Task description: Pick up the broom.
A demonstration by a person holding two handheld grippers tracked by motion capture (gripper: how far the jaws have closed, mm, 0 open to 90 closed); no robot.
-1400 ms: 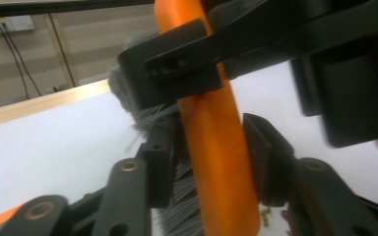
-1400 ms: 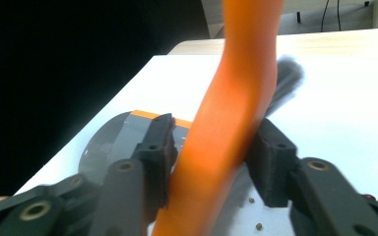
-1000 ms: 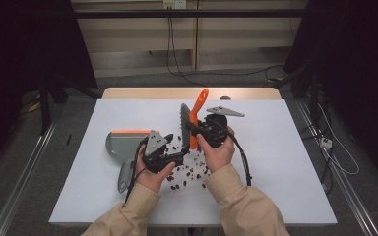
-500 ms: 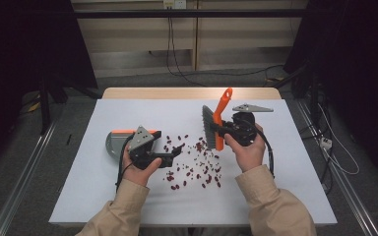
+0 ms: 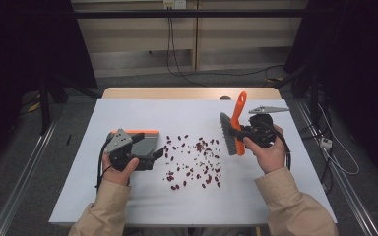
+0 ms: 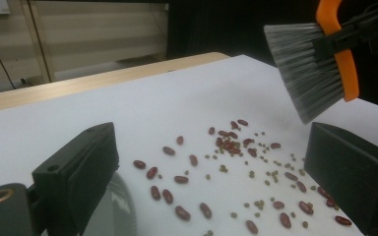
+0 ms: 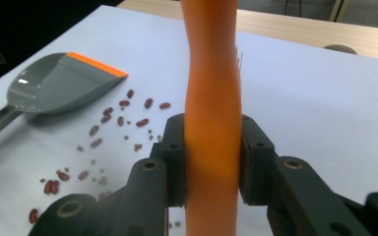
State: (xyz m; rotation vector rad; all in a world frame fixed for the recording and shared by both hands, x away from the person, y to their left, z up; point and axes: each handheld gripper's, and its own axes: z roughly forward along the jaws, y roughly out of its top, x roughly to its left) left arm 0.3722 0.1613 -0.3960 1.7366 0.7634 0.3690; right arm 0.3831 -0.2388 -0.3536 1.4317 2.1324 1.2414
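Note:
Red beans and small green peas [image 5: 197,160] lie scattered across the middle of the white table top [image 5: 187,115]. My right gripper [image 5: 243,132] is shut on the orange handle of a grey-bristled brush [image 5: 236,120], held upright just right of the scatter, bristles toward it. In the right gripper view the handle [image 7: 211,98] is clamped between both jaws. A grey dustpan [image 5: 145,140] with an orange lip lies to the left of the beans. My left gripper [image 5: 158,155] hovers at its near right corner, open, jaws pointing at the beans [image 6: 236,167] and the brush [image 6: 310,73].
The table's wooden far edge [image 5: 187,92] runs behind the white sheet. White surface lies bare beyond the beans and along the near edge. In the right gripper view, the dustpan [image 7: 54,83] has its handle trailing to the lower left.
The two hands have drawn apart: the right gripper carried the brush from the table's middle to the right of the beans, and the left gripper pulled back left to the dustpan.

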